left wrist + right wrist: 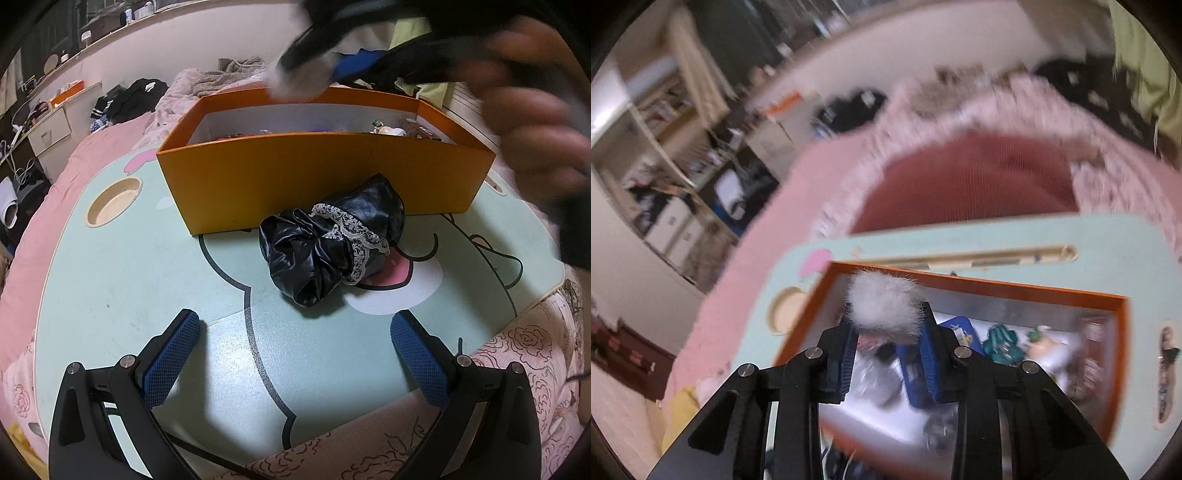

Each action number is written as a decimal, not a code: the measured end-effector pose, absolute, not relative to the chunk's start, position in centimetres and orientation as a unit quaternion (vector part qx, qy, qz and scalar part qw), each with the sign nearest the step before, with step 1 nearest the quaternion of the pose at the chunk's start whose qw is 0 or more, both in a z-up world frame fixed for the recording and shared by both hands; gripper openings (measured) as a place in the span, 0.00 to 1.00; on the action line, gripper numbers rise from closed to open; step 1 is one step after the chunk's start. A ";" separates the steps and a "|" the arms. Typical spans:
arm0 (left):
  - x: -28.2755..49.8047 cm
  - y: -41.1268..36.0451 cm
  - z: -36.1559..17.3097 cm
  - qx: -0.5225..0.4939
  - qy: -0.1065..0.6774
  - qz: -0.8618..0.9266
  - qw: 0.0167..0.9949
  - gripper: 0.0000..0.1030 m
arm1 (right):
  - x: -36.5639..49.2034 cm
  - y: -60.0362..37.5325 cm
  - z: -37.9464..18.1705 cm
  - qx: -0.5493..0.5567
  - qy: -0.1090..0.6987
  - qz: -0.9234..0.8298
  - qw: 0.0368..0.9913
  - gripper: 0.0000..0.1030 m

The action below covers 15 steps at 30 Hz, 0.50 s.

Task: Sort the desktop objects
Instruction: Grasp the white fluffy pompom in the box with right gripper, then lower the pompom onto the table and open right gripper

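Above the orange box (979, 284), the right claw (886, 328) angles downward with its two blue pads clamped on a white fluffy ball (882, 306); the fur bulges out past the fingertips, and the ball hangs over the near-left part of the box's open top. Seen from the left wrist, that same claw (295, 74) is a dark blur crossing the upper frame, the pale ball (295, 79) at its tip over the box's far rim, and the person's right hand (532, 122) behind it, blurred, at the upper right.

Low over the near side of the tabletop (129, 258), the left claw (295, 354) points steeply down, its blue pads spread wide apart with only bare tabletop between them; it touches nothing.

Just beyond the left claw, a black satin cap with a white lace band (328, 240) lies crumpled on the tabletop, touching or nearly touching the near wall of the orange box (314, 177). Inside the box, the right wrist view shows a blue flat item (964, 332), a teal toy (1001, 343) and other small things too blurred to tell. The tabletop (1126, 240) is pale green with a cartoon print and a round recess (114, 201) at its left, and it stands on a bed with pink bedding (48, 221).
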<state>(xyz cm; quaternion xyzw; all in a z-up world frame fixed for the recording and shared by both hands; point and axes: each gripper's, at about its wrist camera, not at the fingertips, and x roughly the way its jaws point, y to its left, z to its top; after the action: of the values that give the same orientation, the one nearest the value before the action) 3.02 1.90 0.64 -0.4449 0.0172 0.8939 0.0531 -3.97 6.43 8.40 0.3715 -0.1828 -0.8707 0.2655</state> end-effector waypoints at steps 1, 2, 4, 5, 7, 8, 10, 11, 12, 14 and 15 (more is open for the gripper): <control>3.0 1.9 0.6 -0.445 0.017 0.894 0.053 1.00 | -2.4 7.2 8.9 0.355 -0.179 -0.876 0.273 0.29; 3.0 1.9 0.6 -0.445 0.017 0.894 0.053 1.00 | -0.4 7.9 9.0 0.339 -0.172 -0.881 0.280 0.30; 3.0 1.8 0.6 -0.445 0.018 0.894 0.053 1.00 | 3.0 9.1 8.4 0.326 -0.152 -0.886 0.292 0.30; 3.0 1.8 0.6 -0.445 0.018 0.894 0.054 1.00 | 4.6 9.5 7.6 0.328 -0.138 -0.888 0.292 0.30; 3.1 1.8 0.6 -0.445 0.018 0.894 0.053 1.00 | 6.6 9.9 5.6 0.340 -0.114 -0.893 0.272 0.30; 3.0 1.8 0.6 -0.445 0.018 0.894 0.054 1.00 | 7.0 9.9 4.5 0.347 -0.111 -0.893 0.265 0.30; 3.1 1.7 0.6 -0.445 0.018 0.894 0.054 1.00 | 7.5 10.2 2.4 0.366 -0.123 -0.885 0.261 0.30; 3.1 1.7 0.6 -0.445 0.018 0.894 0.054 1.00 | 7.5 10.1 1.8 0.369 -0.124 -0.884 0.261 0.30; 3.0 1.7 0.6 -0.444 0.018 0.894 0.054 1.00 | 7.3 9.9 1.4 0.370 -0.119 -0.885 0.254 0.30; 3.1 1.7 0.6 -0.444 0.018 0.894 0.055 1.00 | 6.9 9.5 0.8 0.363 -0.092 -0.899 0.225 0.30; 3.1 1.7 0.6 -0.444 0.018 0.894 0.055 1.00 | 6.7 9.3 0.5 0.354 -0.077 -0.907 0.214 0.31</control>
<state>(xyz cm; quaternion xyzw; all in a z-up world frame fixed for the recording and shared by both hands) 3.08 1.70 0.60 -0.4441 0.0182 0.8941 0.0551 6.69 9.34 0.52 0.3542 -0.0768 -0.9072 0.2135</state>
